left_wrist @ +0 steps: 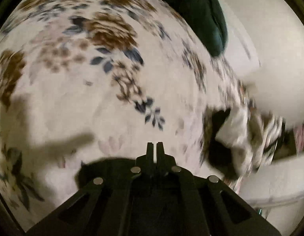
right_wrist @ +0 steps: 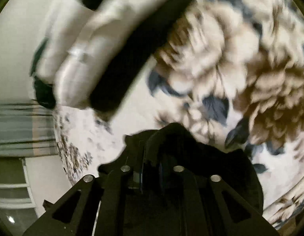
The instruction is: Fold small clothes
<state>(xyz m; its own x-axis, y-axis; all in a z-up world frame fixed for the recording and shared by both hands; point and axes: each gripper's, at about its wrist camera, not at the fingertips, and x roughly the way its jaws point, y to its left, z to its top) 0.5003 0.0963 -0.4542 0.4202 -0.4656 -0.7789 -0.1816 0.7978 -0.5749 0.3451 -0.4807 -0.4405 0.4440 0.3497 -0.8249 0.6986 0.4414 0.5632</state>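
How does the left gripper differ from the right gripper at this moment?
The left gripper shows both bare fingertips, while a black cloth covers the fingertips of the right gripper. The left gripper's jaws are shut on nothing; the right gripper's jaws are hidden. Both point down at the flowered bedspread.

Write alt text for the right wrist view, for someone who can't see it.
The right gripper has its jaws closed on a bunch of black cloth, seen from behind above a floral bedspread of brown flowers and blue leaves. At upper left a white and black garment lies blurred. The whole picture is motion-smeared.
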